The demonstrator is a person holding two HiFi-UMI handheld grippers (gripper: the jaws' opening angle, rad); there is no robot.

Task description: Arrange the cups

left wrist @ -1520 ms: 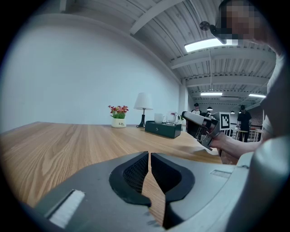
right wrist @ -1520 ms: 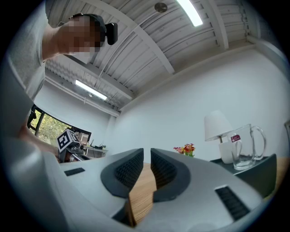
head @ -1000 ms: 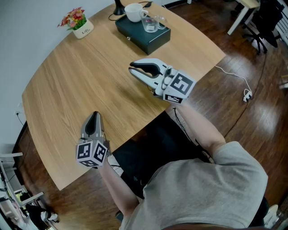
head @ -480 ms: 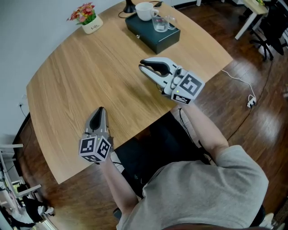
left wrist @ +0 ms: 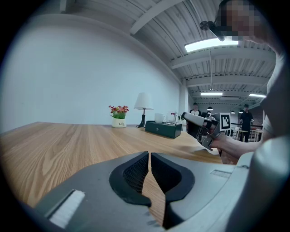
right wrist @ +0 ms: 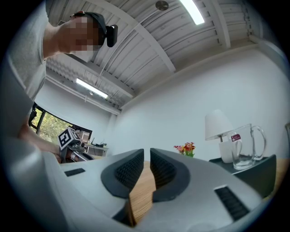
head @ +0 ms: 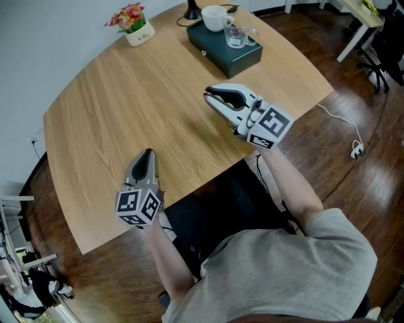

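1. In the head view the lamp (head: 192, 10) is cut off by the top edge and only its dark foot shows; in the right gripper view the white cup (head: 214, 17) stands partly behind the glass cup (head: 235, 36); whether the glass cup holds anything cannot be made out.
2. Compared with a second ago, both grippers sit over the same spots on the table (head: 126, 107); only the head view has shifted, so the dark green box (head: 226, 52) and the flower pot (head: 135, 25) now lie further right and lower in that picture; the cups stand on the box as before.
3. The left gripper (head: 149, 153) is clenched on nothing, its pads nearly touching with only the wood grain showing through the slit; it hovers near the table's front edge, well apart from both cups.
4. The right gripper (head: 209, 98) is likewise clenched and empty; it points toward the box, nearer to it than the left one, yet clear of it, with bare tabletop between.
5. The white cup and the glass cup stand close together on top of the box at the table's far side, beside the lamp.
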